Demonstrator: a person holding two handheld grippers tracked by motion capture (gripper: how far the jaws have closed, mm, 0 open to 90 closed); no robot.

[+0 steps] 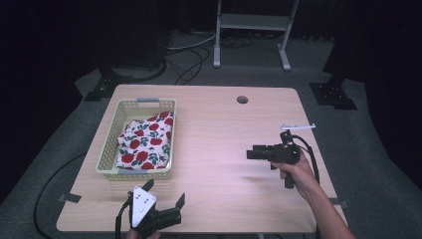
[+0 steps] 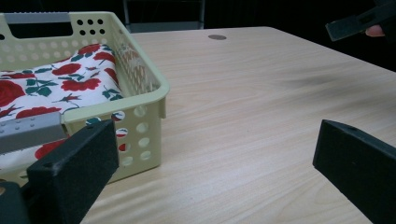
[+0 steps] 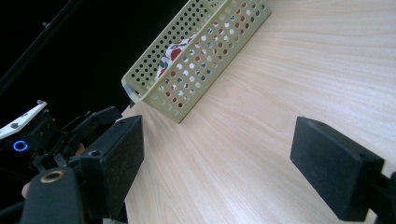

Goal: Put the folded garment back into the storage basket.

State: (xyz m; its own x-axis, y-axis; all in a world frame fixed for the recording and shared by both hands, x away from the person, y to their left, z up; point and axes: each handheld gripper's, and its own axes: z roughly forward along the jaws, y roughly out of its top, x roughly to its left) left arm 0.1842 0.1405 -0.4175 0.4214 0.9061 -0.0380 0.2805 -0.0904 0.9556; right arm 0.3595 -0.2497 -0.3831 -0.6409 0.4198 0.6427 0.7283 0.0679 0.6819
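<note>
A pale yellow perforated basket [image 1: 110, 144] stands on the left part of the wooden table. A folded white cloth with red roses [image 1: 147, 142] lies inside it. My left gripper [image 1: 164, 193] is open at the table's front edge, just in front of the basket's near right corner, and holds nothing. In the left gripper view the basket [image 2: 140, 100] and cloth [image 2: 70, 79] sit close at left, with bare wood between the jaws of that gripper [image 2: 215, 158]. My right gripper [image 1: 255, 153] hovers open over the table's right half, pointing left toward the basket [image 3: 201, 60], and is empty [image 3: 224, 163].
A round cable hole [image 1: 242, 99] is in the table's far edge area. A metal stand [image 1: 251, 30] and cables lie on the floor behind the table. Bare wood [image 1: 214, 139] spans the space between basket and right gripper.
</note>
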